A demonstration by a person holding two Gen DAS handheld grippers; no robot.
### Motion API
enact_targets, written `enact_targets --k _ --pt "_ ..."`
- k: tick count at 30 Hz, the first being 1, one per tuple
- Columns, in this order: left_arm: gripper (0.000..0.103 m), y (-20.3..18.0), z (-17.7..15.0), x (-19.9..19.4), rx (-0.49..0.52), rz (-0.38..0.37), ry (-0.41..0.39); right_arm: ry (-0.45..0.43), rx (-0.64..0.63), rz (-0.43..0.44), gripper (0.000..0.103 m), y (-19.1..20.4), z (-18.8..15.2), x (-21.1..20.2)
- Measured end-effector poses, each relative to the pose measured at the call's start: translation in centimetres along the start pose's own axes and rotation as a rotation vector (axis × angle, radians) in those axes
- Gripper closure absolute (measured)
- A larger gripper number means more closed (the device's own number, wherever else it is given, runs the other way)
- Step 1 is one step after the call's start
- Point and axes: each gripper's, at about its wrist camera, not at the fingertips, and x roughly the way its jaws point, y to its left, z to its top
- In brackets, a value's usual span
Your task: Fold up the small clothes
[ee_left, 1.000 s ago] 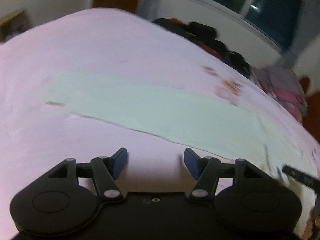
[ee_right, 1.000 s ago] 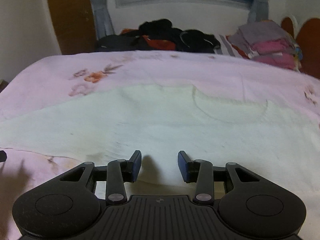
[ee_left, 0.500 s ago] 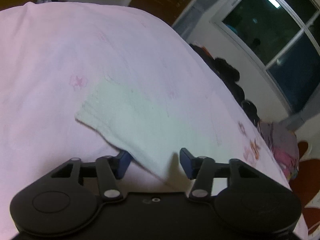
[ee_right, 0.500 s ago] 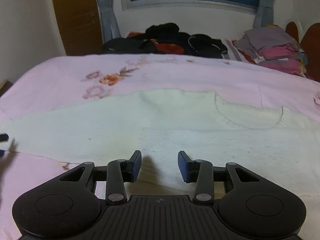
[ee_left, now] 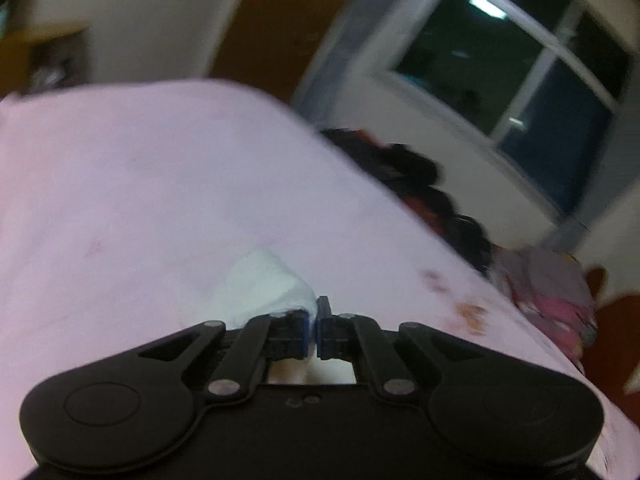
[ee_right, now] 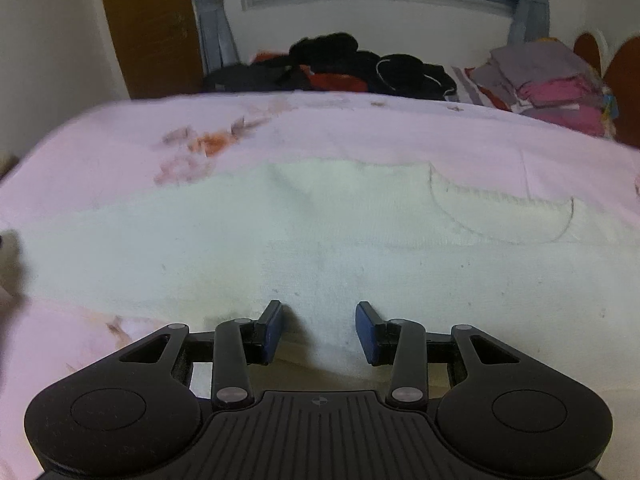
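A white knit sweater (ee_right: 340,240) lies flat on the pink bedsheet (ee_right: 360,132), neckline at the right, one sleeve stretching left. My right gripper (ee_right: 319,328) is open, low over the sweater's near edge, with the cloth between its blue pads. In the left wrist view, my left gripper (ee_left: 313,322) is shut on the sleeve end (ee_left: 264,286), which bunches up just past the fingertips over the pink sheet (ee_left: 140,184).
A heap of dark clothes (ee_right: 352,66) lies at the far edge of the bed under the window. A stack of folded grey and pink clothes (ee_right: 548,80) sits at the far right. A brown door (ee_right: 148,24) stands at the back left.
My left gripper swung to the sleeve end and closed on it; it was open before. My right gripper stayed open and crept slightly forward over the sweater's edge.
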Motion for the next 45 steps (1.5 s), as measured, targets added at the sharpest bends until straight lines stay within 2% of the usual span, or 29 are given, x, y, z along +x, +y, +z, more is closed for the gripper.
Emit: enact_targets --k 4,7,10,13,16,19,22,23,24,25,26,27,28,32,39,44,45 --pt "0.100 -7.0 -0.3 -1.3 0.098 -0.165 0.011 -0.029 0.025 0.002 0.063 -1.4 0.1 -1.9" --pt "0.100 -13.0 -1.8 -1.6 0.170 -0.295 0.056 -0.050 0.040 -0.016 0.063 -3.1 -0.1 -3.7" --pt "0.100 -18.7 -4.8 -1.2 0.237 -0.403 0.115 -0.069 0.069 -0.049 0.063 -5.8 -0.4 -5.6" --pt "0.100 -23.7 -8.6 -0.2 0.301 -0.480 0.197 -0.078 0.103 -0.096 0.063 -9.0 -1.2 -7.5" --pt "0.099 -27.5 -13.1 0.9 0.369 -0.506 0.275 -0.074 0.135 -0.137 0.063 -12.4 -2.0 -9.3" --pt "0.096 -29.2 -17.1 1.8 0.450 -0.483 0.358 -0.067 0.161 -0.157 0.063 -15.0 -2.8 -10.6" --pt "0.070 -29.9 -18.9 2.2 0.525 -0.447 0.388 -0.060 0.177 -0.153 0.062 -16.4 -3.5 -11.6" --pt "0.059 -29.9 -19.2 1.9 0.536 -0.453 0.389 -0.059 0.181 -0.150 0.062 -16.8 -3.6 -11.8" --pt "0.051 -30.0 -19.3 1.6 0.547 -0.464 0.382 -0.058 0.189 -0.146 0.062 -17.0 -3.7 -12.0" --pt "0.036 -30.0 -19.2 1.0 0.564 -0.464 0.361 -0.056 0.197 -0.138 0.062 -17.0 -3.8 -12.0" --pt "0.031 -29.9 -19.1 0.5 0.583 -0.460 0.335 -0.057 0.205 -0.129 0.053 -17.0 -3.7 -11.9" --pt "0.031 -29.7 -18.9 0.0 0.601 -0.455 0.312 -0.063 0.211 -0.122 0.043 -16.8 -3.7 -11.9" --pt "0.031 -29.3 -18.7 -0.6 0.613 -0.450 0.297 -0.074 0.210 -0.118 0.025 -16.6 -3.7 -11.8" --pt "0.029 -27.7 -17.1 -0.9 0.601 -0.380 0.254 -0.099 0.162 -0.090 0.024 -15.0 -3.0 -11.4" --pt "0.029 -20.9 -15.5 0.1 0.566 -0.160 0.238 -0.066 0.015 -0.027 0.025 -9.2 -2.8 -8.9" --pt "0.030 -18.6 -16.0 0.9 0.563 -0.082 0.268 -0.031 -0.098 -0.065 0.025 -6.8 -3.8 -6.5" --pt "0.031 -18.2 -16.0 1.1 0.564 -0.075 0.272 -0.029 -0.116 -0.087 0.028 -6.5 -4.0 -6.1"
